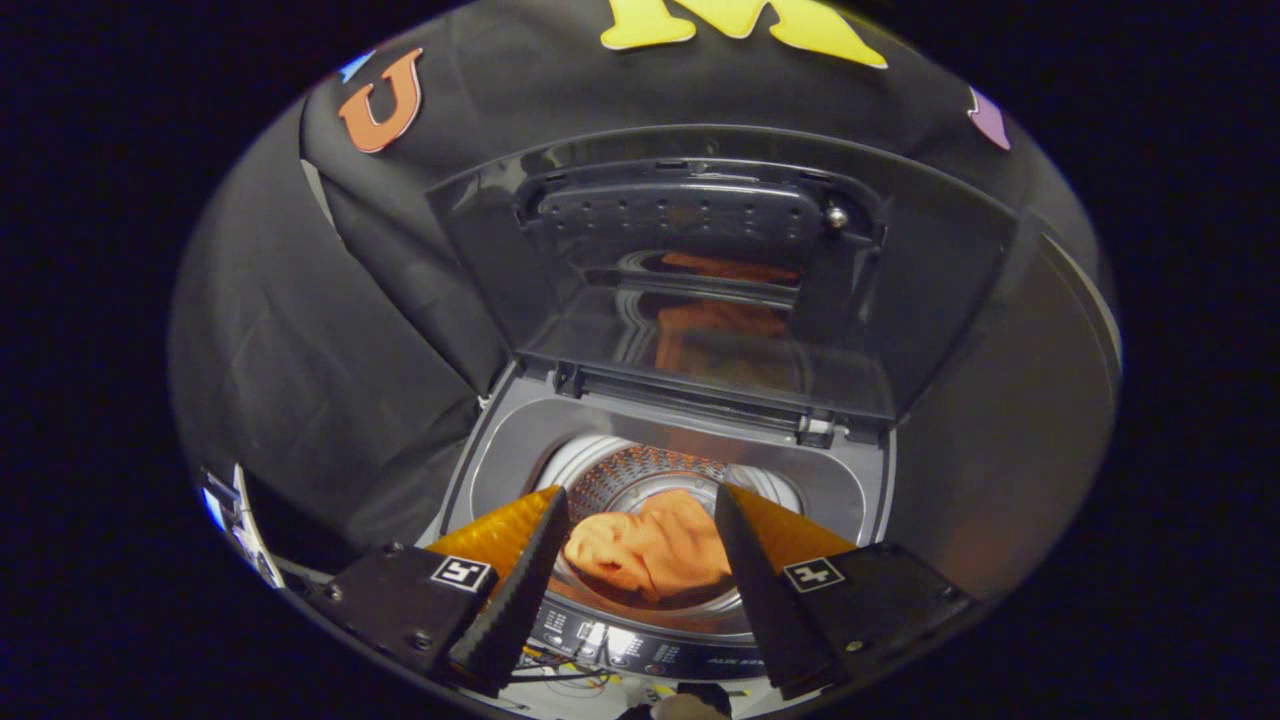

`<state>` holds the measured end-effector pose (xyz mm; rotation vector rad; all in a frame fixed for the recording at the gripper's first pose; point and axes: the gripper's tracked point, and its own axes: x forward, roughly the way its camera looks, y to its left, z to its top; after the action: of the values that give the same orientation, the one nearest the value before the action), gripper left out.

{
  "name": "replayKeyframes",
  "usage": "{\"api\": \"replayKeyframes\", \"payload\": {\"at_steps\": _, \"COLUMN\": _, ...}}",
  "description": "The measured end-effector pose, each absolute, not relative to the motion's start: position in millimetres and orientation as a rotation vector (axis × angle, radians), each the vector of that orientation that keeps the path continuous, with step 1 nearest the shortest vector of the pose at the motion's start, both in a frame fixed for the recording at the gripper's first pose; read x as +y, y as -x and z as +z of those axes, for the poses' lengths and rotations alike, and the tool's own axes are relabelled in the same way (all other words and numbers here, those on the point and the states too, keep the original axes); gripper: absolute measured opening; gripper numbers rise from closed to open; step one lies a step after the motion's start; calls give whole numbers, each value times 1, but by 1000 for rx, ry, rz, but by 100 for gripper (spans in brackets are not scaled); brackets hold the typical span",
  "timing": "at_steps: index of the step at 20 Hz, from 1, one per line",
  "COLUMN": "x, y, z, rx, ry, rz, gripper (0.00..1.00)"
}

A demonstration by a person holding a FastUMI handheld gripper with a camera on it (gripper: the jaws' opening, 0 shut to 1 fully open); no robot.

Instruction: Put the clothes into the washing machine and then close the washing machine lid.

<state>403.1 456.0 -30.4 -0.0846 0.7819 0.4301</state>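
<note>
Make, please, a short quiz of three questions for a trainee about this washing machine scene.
1. True or false: the washing machine lid is closed.
2. Where does the orange garment lie? A) on the lid B) inside the drum C) clamped by the hand-held gripper
3. Fill in: the gripper's fingers stand ___, apart, above the drum.

Key:
1. False; the lid stands raised behind the drum.
2. B.
3. open; nothing is held between them.
</note>
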Motion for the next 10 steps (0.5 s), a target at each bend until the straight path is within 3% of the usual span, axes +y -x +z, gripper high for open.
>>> {"api": "replayKeyframes", "payload": {"at_steps": 10, "x": 449, "y": -393, "z": -15, "rx": 748, "ry": 82, "rz": 420, "gripper": 91}}
